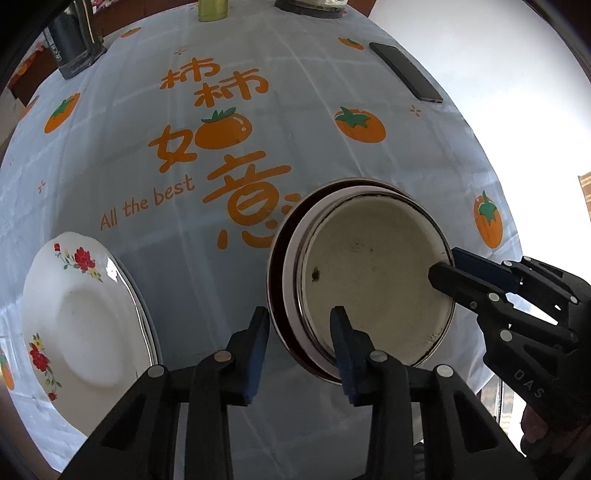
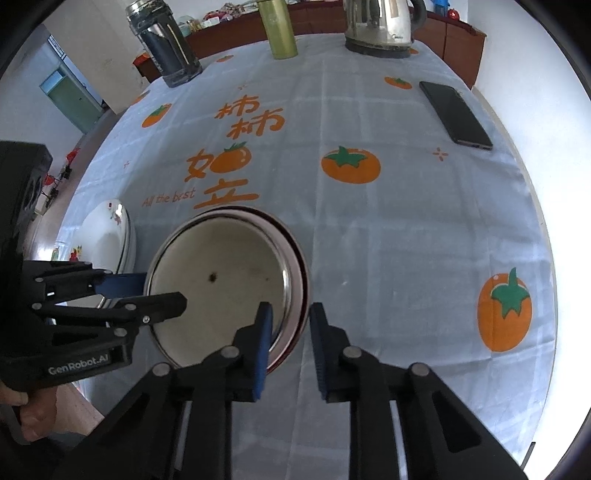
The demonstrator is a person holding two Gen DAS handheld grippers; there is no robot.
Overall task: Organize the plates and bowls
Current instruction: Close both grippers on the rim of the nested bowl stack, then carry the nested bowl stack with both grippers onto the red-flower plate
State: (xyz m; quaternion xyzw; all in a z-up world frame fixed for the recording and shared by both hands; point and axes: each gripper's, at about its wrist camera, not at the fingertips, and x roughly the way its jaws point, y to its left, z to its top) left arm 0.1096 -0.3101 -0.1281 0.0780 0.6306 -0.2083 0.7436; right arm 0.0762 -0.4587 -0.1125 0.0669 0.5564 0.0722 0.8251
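Note:
A stack of nested bowls (image 1: 369,277), cream inside with steel and dark red rims, sits on the tablecloth near the front edge. My left gripper (image 1: 301,350) straddles its near-left rim, one pad outside and one inside, pinching it. My right gripper (image 2: 290,347) clamps the opposite rim of the same bowl stack (image 2: 221,266). Each wrist view shows the other tool from the side: the right gripper (image 1: 448,266) and the left gripper (image 2: 162,291), each with a finger inside the bowl. A white floral plate (image 1: 85,314) lies to the left, on top of another plate.
A black phone (image 2: 456,114) lies at the table's right edge. At the far end stand a steel kettle (image 2: 380,26), a green flask (image 2: 279,29) and a dark jar (image 2: 166,48). The persimmon-print tablecloth (image 2: 369,229) is bare to the right of the bowls.

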